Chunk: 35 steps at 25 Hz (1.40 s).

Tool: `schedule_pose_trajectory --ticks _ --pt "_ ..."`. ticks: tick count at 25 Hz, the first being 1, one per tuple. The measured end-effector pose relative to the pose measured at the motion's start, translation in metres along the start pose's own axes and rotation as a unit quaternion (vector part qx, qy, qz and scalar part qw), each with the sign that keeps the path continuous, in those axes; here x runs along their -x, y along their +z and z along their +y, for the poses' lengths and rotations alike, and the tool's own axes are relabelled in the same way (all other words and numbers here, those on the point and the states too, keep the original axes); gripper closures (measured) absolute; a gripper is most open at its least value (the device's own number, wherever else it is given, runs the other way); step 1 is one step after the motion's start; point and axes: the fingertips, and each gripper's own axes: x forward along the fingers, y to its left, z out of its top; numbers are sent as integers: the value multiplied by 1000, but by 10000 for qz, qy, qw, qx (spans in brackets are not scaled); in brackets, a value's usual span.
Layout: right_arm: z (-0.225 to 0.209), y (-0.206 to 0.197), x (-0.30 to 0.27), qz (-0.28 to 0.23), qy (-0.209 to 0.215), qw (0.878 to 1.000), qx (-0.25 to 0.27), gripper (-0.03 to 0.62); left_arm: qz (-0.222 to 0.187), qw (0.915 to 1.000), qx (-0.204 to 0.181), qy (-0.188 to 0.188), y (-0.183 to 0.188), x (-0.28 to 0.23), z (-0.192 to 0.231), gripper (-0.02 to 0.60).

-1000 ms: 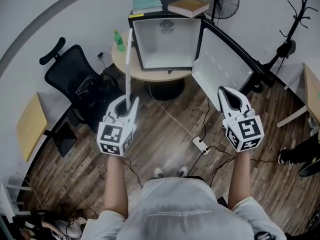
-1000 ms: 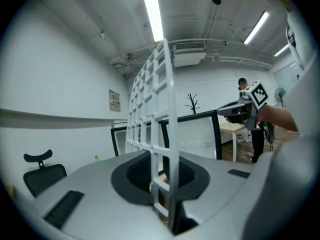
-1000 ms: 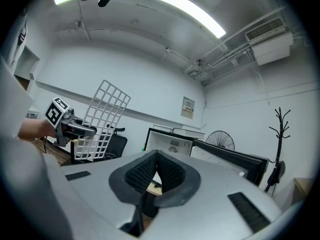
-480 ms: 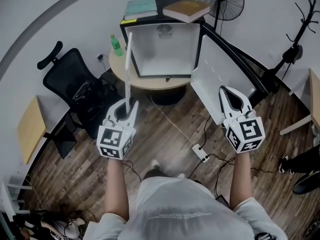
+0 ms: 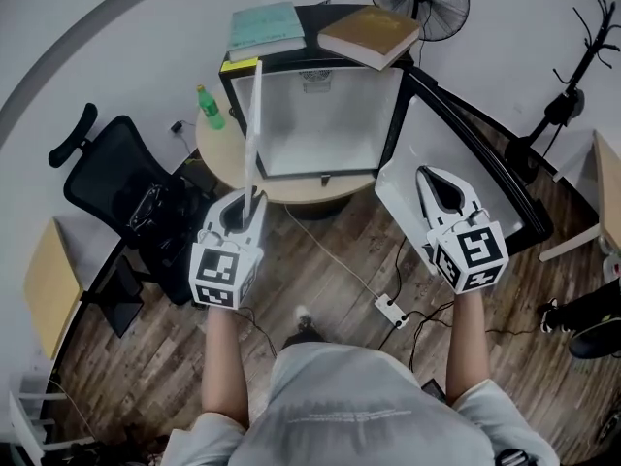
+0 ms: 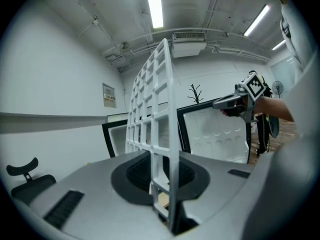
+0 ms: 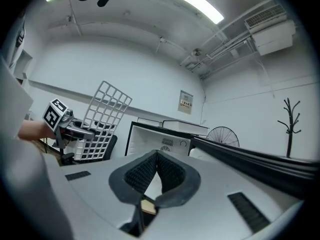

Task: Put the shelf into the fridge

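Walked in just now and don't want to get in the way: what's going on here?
A person holds a two-jaw gripper in each hand. The left gripper is shut on a white plastic grid shelf, held upright on its edge. The right gripper is shut and empty. Both point towards a small black fridge with a white interior, standing on a round wooden table with its door open. The shelf is not yet inside.

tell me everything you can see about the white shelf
The shelf is a white grid of square openings, plastic or coated wire by its look. It stands upright on edge, clamped at its bottom edge by the left gripper, touching nothing else. It is in the air before the open fridge, not yet inside.
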Motion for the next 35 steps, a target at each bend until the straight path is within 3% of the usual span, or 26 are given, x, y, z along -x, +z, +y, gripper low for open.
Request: schedule_pose_trajectory --ticks 4,9,18,21,27,35 --pt "-2 7 -39 97 -147 9998 26 579 153 9987 -337 -358 -12 -28 17 525" --pt "-1 -3 -74 366 -310 9988 30 579 429 9914 -1035 -671 -28 -58 26 525" --pt "-1 -29 -102 666 -581 9960 -123 579 856 9604 -2125 -1584 -53 -90 15 525" --pt "-1 -44 -108 793 -559 9951 -181 579 904 9513 -2425 -1672 -53 -100 11 525" --pt "-13 -71 -121 1039 -359 9939 -112 579 935 9461 -2620 -1659 -33 -125 3 525" --pt "-29 -84 -135 1014 -18 9948 -123 579 1262 9211 -3306 -1623 -37 -163 -13 525"
